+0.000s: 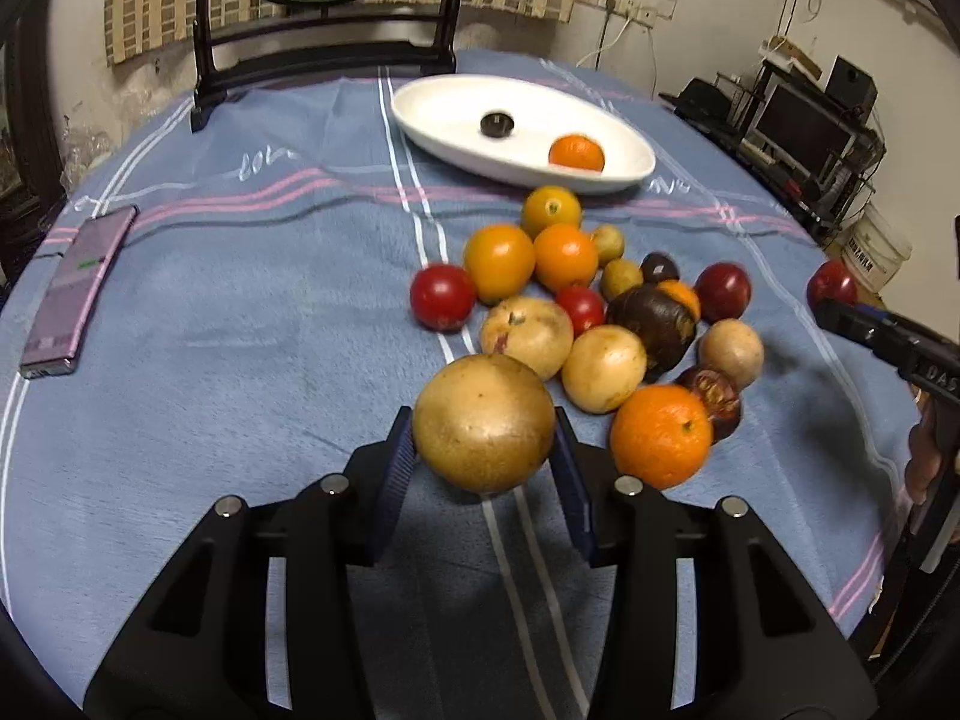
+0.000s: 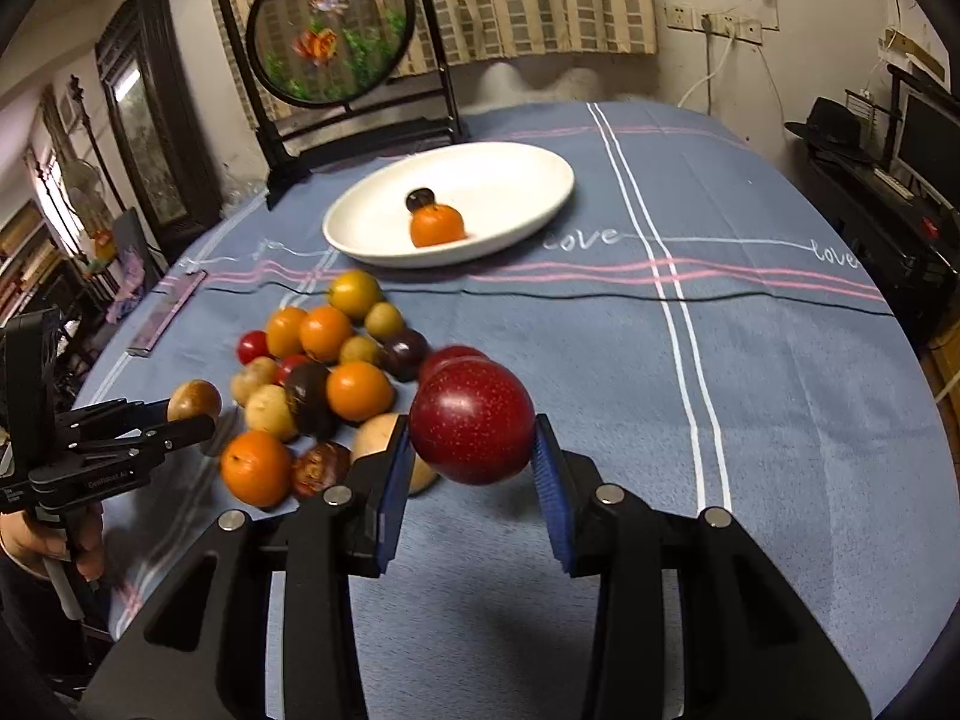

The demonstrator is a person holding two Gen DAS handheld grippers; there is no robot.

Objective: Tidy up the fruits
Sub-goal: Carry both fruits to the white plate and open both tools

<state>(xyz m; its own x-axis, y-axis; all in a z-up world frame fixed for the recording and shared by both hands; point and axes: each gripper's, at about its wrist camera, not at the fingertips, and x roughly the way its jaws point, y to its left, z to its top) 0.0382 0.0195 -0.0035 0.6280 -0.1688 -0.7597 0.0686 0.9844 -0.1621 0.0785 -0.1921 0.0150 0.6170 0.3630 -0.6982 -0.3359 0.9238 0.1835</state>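
My left gripper (image 1: pixel 483 438) pinches a large tan-brown round fruit (image 1: pixel 483 423) between its blue pads, lifted clear of the blue striped tablecloth (image 1: pixel 240 312). My right gripper (image 2: pixel 472 450) clamps a dark red plum-like fruit (image 2: pixel 472 420) the same way, near its widest part.

Both fruits are smooth and round, held only at two small contact patches, so I judge either could roll out if I tilt or jolt on the way over. The tan one sits close to an orange (image 1: pixel 660 435) at the pile's near edge; swinging low could knock it and set the heap rolling.

Beyond lies the fruit pile (image 1: pixel 576 300): oranges, red ones, pale tan ones and dark purple mangosteen-like ones, touching each other. Farther off, the white oval dish (image 1: pixel 444 102) holds just an orange (image 1: pixel 576 154) and a small dark fruit (image 1: pixel 497 123), apart. A phone (image 1: pixel 78 294) lies well left.
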